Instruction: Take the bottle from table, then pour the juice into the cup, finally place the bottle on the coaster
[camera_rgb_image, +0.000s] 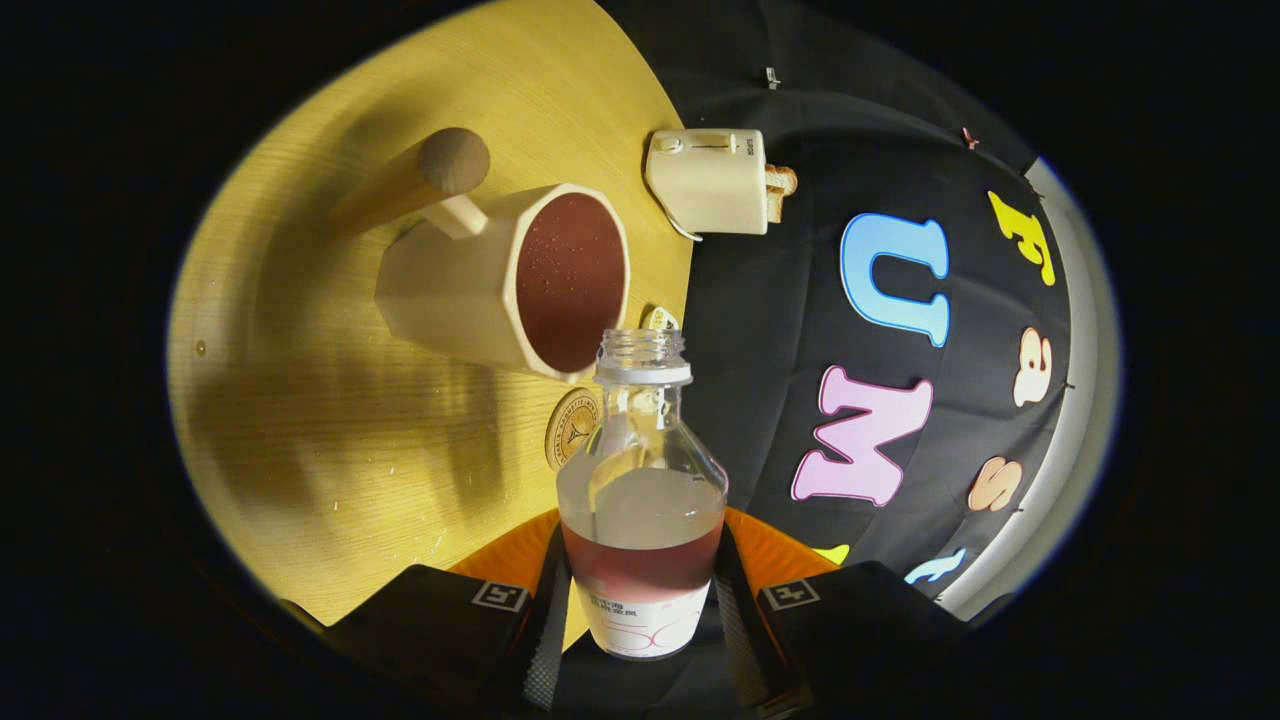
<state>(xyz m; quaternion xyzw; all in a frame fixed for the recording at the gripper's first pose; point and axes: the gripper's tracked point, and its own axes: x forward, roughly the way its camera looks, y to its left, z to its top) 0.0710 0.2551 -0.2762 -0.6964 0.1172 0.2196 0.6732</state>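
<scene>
Between your claw (640, 610) fingers: uncapped bottle (641, 500), clamped at its base, some juice remaining. Cup (520, 285) already filled; coaster (570, 428) near the tabletop (330, 440) edge awaits the bottle.

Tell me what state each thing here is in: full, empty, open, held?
Bottle: uncapped, some red juice left, held between the fingers.
Cup: holds red juice nearly to the rim.
Claw: shut on the bottle.
Coaster: bare, on the table below the cup.
Toaster: bread sticking out of the top.
</scene>
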